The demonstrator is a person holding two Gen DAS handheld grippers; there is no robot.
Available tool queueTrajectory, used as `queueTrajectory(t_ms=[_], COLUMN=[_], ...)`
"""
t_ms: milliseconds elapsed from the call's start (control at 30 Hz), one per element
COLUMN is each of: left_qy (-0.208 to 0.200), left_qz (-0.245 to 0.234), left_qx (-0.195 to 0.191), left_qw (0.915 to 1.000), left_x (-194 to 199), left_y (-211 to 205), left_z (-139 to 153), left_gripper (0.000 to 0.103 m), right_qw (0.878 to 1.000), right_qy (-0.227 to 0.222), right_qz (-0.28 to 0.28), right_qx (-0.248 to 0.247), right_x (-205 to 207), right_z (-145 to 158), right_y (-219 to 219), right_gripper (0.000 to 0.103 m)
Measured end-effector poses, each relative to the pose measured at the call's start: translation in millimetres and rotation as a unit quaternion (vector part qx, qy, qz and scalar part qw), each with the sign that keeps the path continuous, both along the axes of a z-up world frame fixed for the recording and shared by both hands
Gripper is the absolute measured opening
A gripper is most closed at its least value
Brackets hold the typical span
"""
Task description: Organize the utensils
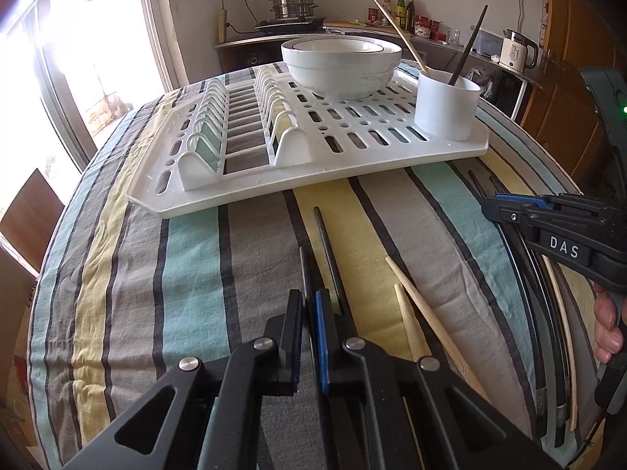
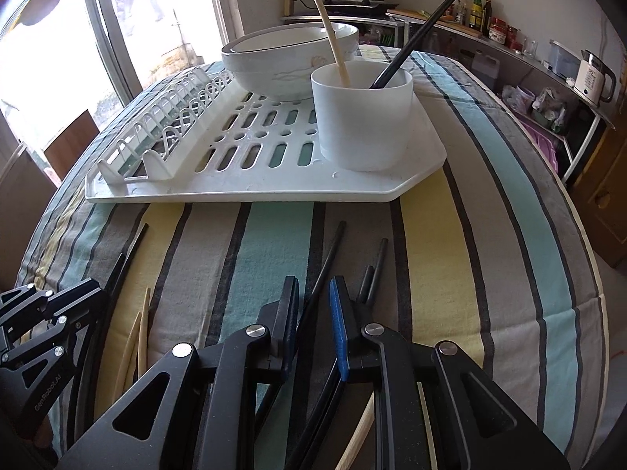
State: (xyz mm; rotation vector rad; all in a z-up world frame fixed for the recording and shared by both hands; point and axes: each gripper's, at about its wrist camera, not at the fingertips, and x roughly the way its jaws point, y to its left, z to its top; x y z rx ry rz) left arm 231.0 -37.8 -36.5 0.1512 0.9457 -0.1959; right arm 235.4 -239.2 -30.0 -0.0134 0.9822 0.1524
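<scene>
Two chopsticks (image 2: 411, 39) in cup (image 2: 362, 117); maybe six loose.

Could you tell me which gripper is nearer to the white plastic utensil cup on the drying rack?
Right. The right gripper sits almost straight in front of the white plastic utensil cup; the left gripper is off to its left.

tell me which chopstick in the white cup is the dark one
The black chopstick leaning right in the white cup; the other, a pale wooden chopstick, leans left.

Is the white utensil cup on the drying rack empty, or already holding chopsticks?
Not empty: the white cup stands upright, with one wooden chopstick and one black chopstick leaning inside.
</scene>
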Motion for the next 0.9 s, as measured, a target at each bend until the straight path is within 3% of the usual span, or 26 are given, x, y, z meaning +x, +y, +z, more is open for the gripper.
queueTrajectory(t_ms=[367,900], left_qy=[-0.011,-0.095], left_qz=[0.003,-0.011], left_qx=[-0.034,-0.076], left_qw=[0.9993,0.9926], left_x=[-6.1,-40.8], left_y=[9.2,24.2], left_z=[11.4,87.9], left_gripper=[0.005,0.004], right_qw=[0.999,0.988], right_qy=[-0.014,-0.111], right_qz=[0.016,0.040], right_qx=[0.038,0.100], right_x=[-7.5,-46.7], right_z=[10.3,78.7], right_y=[-3.1,-9.7], right_gripper=[0.007,0.005])
